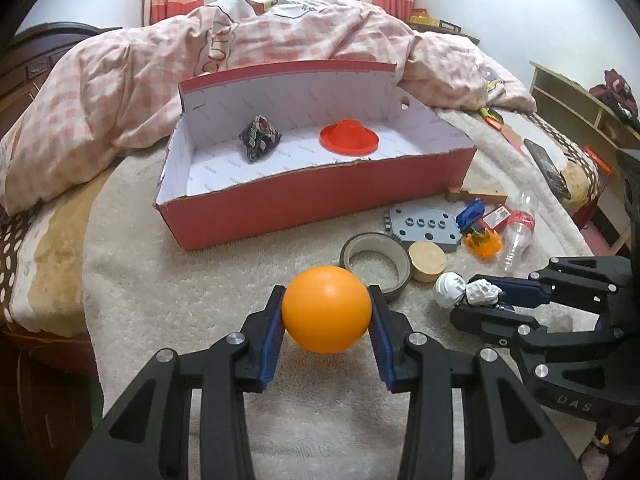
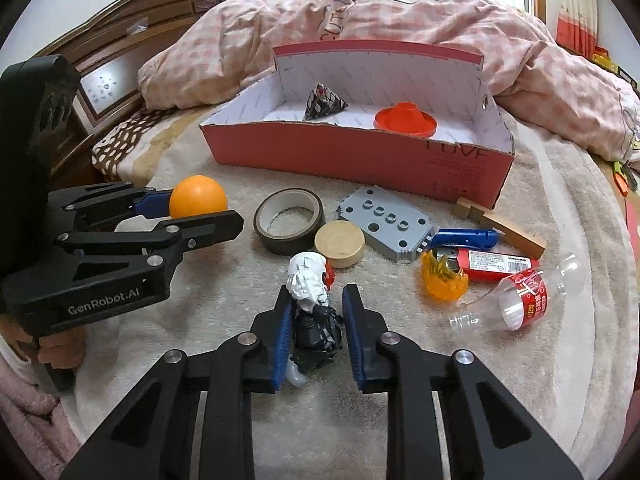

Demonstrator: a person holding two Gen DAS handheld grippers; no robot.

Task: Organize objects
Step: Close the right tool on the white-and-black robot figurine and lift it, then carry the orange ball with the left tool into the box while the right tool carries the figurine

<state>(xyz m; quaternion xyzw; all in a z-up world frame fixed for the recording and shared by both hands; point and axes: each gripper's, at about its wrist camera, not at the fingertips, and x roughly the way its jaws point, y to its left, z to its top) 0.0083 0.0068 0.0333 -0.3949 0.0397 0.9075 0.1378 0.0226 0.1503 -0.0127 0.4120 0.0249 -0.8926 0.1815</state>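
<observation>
In the left wrist view an orange ball (image 1: 326, 312) sits on the beige blanket between the blue pads of my left gripper (image 1: 326, 294), and both pads touch its sides. The right wrist view shows a white and black toy figure (image 2: 310, 292) lying between the pads of my right gripper (image 2: 318, 292), which press on its dark lower body. From the left wrist view the right gripper (image 1: 476, 302) holds the figure (image 1: 450, 290) at the right. Beyond them a red cardboard box (image 1: 312, 200) stands open, holding a patterned pyramid pouch (image 1: 260, 138) and a red hat-shaped disc (image 1: 349, 138).
Between the grippers and the box lie a tape roll (image 2: 289, 216), a wooden disc (image 2: 339, 243), a grey studded plate (image 2: 386, 222), a blue tool (image 2: 466, 238), a red pack (image 2: 496, 264), an orange flame toy (image 2: 444, 278), a plastic bottle (image 2: 520, 300) and a wooden block (image 2: 500, 224). A checked quilt (image 2: 400, 12) is piled behind.
</observation>
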